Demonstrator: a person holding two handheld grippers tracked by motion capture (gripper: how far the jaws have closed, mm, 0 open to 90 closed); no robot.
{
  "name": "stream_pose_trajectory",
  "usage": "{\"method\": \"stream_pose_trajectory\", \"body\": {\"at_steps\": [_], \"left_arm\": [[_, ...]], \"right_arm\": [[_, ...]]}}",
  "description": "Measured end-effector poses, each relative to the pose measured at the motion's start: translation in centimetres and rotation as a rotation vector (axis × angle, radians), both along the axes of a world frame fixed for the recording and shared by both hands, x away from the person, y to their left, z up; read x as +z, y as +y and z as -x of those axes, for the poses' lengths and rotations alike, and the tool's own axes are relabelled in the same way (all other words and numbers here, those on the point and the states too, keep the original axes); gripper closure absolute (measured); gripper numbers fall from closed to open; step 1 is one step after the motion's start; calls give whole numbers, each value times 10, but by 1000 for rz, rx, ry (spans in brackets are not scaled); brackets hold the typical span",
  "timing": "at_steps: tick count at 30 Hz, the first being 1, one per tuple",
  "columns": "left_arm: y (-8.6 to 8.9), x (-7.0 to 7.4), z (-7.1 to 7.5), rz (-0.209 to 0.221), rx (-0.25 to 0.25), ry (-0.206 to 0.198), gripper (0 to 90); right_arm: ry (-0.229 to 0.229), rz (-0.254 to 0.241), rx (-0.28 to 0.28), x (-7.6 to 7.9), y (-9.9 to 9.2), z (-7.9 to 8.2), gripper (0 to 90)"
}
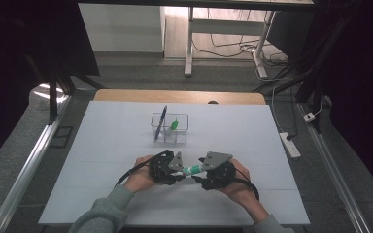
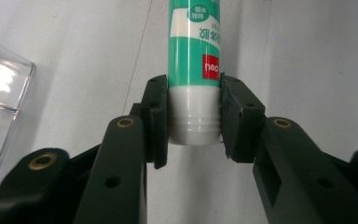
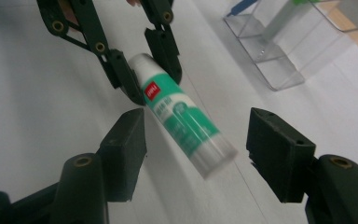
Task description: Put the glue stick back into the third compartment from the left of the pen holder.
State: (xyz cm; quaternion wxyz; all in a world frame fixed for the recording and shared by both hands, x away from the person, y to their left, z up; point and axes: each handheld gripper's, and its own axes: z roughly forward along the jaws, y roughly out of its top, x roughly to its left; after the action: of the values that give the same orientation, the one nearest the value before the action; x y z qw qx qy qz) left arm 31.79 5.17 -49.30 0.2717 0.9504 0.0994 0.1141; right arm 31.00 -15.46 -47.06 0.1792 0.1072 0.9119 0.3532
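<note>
Two tools meet over the tabletop (image 1: 102, 145): the left tool (image 2: 193, 123) clamps the glue stick (image 2: 195, 70) by its white end, leaving the far end jutting between the right tool's (image 3: 196, 135) wide, untouching jaws, probably for a handover.

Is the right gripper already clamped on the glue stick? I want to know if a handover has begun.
No: in the right gripper view the right gripper has its jaws standing apart on either side of the glue stick, touching neither side.

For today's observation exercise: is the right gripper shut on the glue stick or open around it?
Open. The right gripper has its jaws standing apart on either side of the glue stick, with gaps showing; the left gripper clamps its white end.
</note>
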Motion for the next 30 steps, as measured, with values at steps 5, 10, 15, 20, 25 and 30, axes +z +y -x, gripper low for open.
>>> {"method": "stream_pose_trajectory", "body": {"at_steps": [5, 10, 15, 20, 25, 30], "left_arm": [[-1, 0, 1, 7, -5, 3, 644], [-4, 0, 2, 3, -19, 4, 644], [-5, 2, 3, 17, -31, 13, 644], [-4, 4, 4, 37, -41, 24, 643], [-3, 6, 4, 59, -48, 31, 643], [0, 8, 4, 90, -56, 38, 642]], "right_arm": [[-3, 49, 14, -4, 9, 0, 394], [-14, 120, 31, -10, 12, 0, 440], [-40, 196, 45, -15, 14, 3, 505], [-73, 251, 67, -20, 18, 5, 533], [-125, 290, 91, -23, 18, 7, 575], [-172, 312, 126, -27, 19, 9, 611]]}}
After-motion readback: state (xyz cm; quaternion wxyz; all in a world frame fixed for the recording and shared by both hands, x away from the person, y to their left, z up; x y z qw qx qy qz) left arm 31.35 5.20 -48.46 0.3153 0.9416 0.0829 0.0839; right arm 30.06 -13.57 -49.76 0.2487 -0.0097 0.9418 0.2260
